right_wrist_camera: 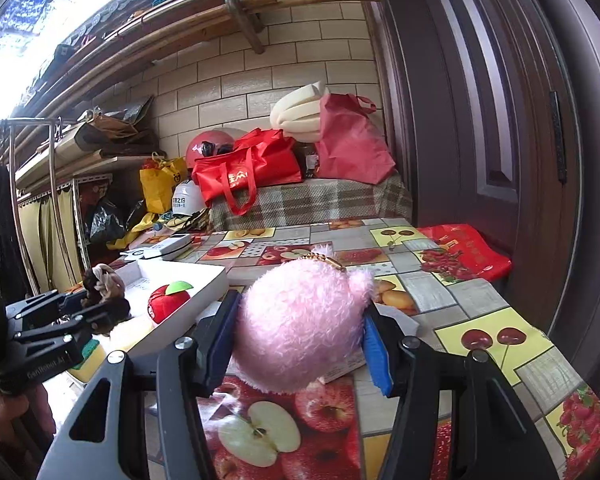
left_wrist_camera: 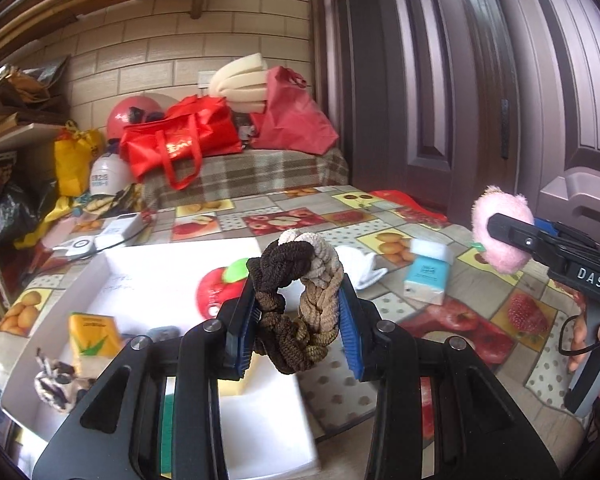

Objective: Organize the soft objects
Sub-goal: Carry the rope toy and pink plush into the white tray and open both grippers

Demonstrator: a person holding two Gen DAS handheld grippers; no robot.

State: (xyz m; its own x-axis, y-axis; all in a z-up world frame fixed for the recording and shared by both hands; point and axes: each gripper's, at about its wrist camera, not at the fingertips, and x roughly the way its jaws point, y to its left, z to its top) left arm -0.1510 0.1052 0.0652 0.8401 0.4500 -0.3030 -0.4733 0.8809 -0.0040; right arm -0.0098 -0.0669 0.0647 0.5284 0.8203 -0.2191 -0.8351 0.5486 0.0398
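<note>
- Cluttered storeroom: brick-pattern wall, dark door on the right, and a tabletop [right_wrist_camera: 496, 292] covered in a fruit-print cloth.
- Left gripper [left_wrist_camera: 300, 312] has its blue-padded fingers clamped on a bundle of braided hair ties [left_wrist_camera: 300, 280], brown shading to beige. The bundle is raised off the tabletop, above the near corner of a shallow white box [left_wrist_camera: 156, 280].
- That position suggests the box is the collecting place and the hair ties are about to be dropped in.
- Right gripper [right_wrist_camera: 298, 332] has its fingers closed on either side of a fluffy pink plush toy [right_wrist_camera: 300, 320] with a small gold chain on top. The toy is lifted above the cloth, to the right of the box, squeezed across its widest part so the soft body cannot slip.
- Both soft things are in the air at once, so each hand seems to be carrying its own item to the box.
- Already lying inside the box: a red plush apple [right_wrist_camera: 168, 298] with a green leaf, a yellow sponge-like block [left_wrist_camera: 94, 336], and a black-and-white scrunchie [left_wrist_camera: 56, 384] near the front wall.
- On the cloth beside the box, not yet collected: a white sock [left_wrist_camera: 362, 268] and a pale blue tissue pack [left_wrist_camera: 428, 276].
- Farther back, red bags [right_wrist_camera: 256, 168] and foam pads sit on a plaid-covered bench.
</note>
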